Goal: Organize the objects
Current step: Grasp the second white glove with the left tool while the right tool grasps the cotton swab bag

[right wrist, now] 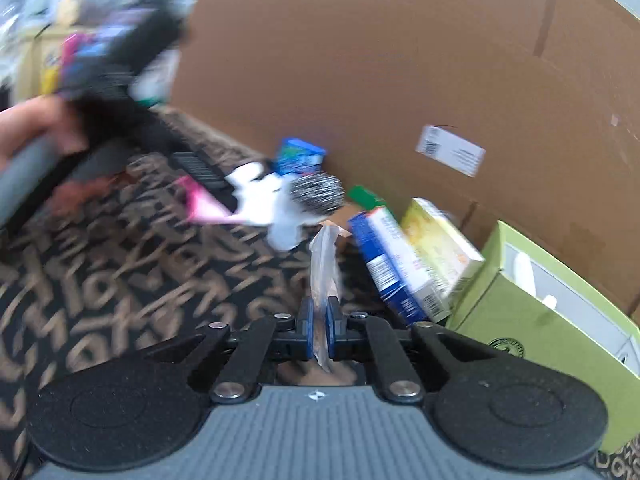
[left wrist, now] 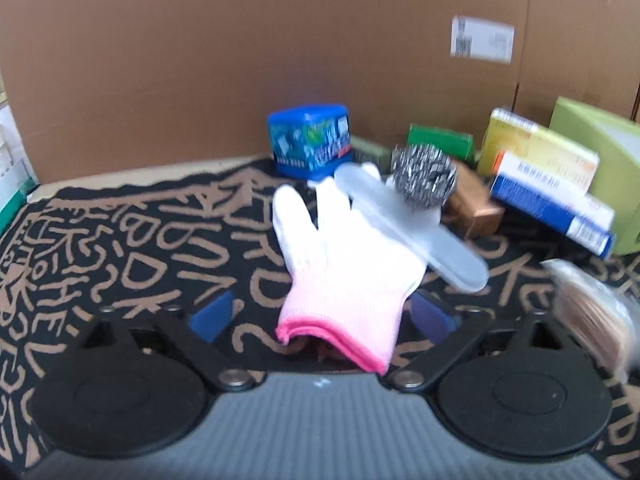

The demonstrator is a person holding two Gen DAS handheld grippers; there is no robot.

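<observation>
A tall brown cardboard wall (left wrist: pixel 280 60) closes off the back of the counter (left wrist: pixel 100 240), which is covered with a black cloth printed in tan letters; one white shipping label (left wrist: pixel 482 38) is stuck to the wall. At the right end stands one open light-green box (right wrist: pixel 540 300), and two cartons lean against it: a yellow carton (left wrist: pixel 536 144) and a blue-and-white carton (left wrist: pixel 552 204) in front of it. Further left along the wall come one small green box (left wrist: pixel 440 140), one brown cardboard box (left wrist: pixel 474 204) and one blue tub (left wrist: pixel 310 140) with a printed label. One white glove with a pink cuff (left wrist: pixel 344 276) lies on the cloth in the middle, its cuff toward the left gripper (left wrist: pixel 324 316). Across the glove's fingers lies one translucent oblong case (left wrist: pixel 408 228), and one steel wool scrubber (left wrist: pixel 424 178) sits touching the case, just in front of the brown box. The left gripper's blue fingers (left wrist: pixel 212 314) are spread wide to either side of the glove's cuff and hold nothing. The right gripper (right wrist: pixel 318 328) has its fingers nearly closed, pinching one clear plastic packet (right wrist: pixel 324 264) with brownish contents, raised above the cloth near the leaning cartons. In the right wrist view the other gripper appears blurred at upper left.
</observation>
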